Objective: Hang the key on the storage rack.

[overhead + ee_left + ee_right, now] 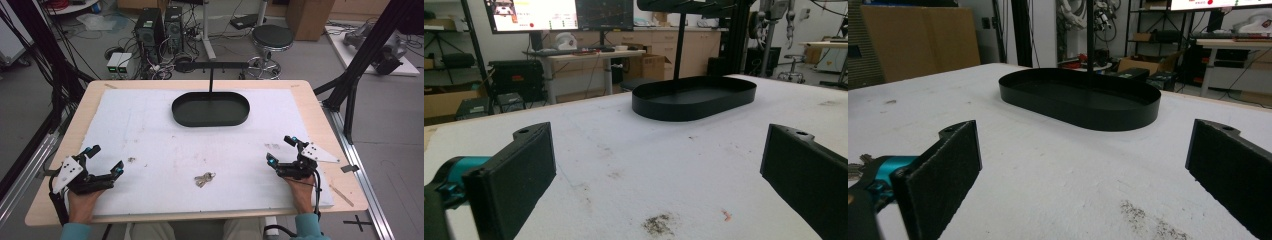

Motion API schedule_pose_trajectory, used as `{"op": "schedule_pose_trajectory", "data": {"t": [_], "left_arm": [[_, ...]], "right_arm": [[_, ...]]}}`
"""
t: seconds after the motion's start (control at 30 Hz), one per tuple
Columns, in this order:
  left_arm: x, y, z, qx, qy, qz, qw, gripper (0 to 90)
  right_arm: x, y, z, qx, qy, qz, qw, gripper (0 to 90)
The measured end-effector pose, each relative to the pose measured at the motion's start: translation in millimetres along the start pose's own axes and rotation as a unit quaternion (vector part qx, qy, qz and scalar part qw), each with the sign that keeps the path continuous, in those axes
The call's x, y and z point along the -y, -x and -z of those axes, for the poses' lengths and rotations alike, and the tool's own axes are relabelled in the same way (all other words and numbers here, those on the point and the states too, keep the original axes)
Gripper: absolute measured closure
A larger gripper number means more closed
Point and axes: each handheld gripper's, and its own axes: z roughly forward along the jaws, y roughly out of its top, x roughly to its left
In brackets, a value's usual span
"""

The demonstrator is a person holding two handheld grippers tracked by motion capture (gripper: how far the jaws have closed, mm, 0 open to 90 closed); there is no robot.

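Note:
A bunch of metal keys lies on the white mat near the front middle of the table. A black oval tray stands at the back middle, under a black stand with a crossbar. My left gripper rests at the front left, jaws wide open with nothing between them. At the front right my right gripper is also open and empty. The tray lies ahead of the left gripper, and the tray is ahead of the right gripper. The keys' edge peeks at far left.
The white mat covers most of the wooden table and carries dark smudges. Beyond the table's far edge stand computer towers, a stool and cables on the floor. Black frame posts flank the right side.

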Motion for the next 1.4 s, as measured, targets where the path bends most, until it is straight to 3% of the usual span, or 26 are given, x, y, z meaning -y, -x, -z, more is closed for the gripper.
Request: {"op": "schedule_pose_trajectory", "data": {"t": [0.67,0.8,0.93,1.07,1.2,1.4], "left_arm": [[0.0,-0.4,-0.1,0.002,0.000,0.001,1.0000,1.7],[-0.1,-1.2,0.4,0.003,-0.001,0.001,1.0000,1.7],[-0.1,-1.1,0.3,0.002,-0.001,0.002,1.0000,1.7],[-0.1,-0.8,0.1,0.002,0.000,0.002,1.0000,1.7],[0.0,-0.7,0.0,0.002,0.000,0.002,1.0000,1.7],[0.0,-0.8,0.0,0.002,0.000,0.002,1.0000,1.7]], "right_arm": [[0.6,0.6,2.5,0.003,0.015,0.000,0.9999,0.5],[-1.5,-0.1,0.6,0.007,-0.007,0.006,0.9999,0.5],[-6.9,-1.7,-0.7,-0.010,-0.013,0.005,0.9999,0.5],[-23.4,-6.2,-4.6,-0.029,-0.027,0.017,0.9991,0.5],[-43.7,-12.4,-12.1,-0.070,-0.044,0.034,0.9960,0.5],[-68.4,-27.7,-30.5,-0.138,-0.088,0.085,0.9828,0.5]]}}
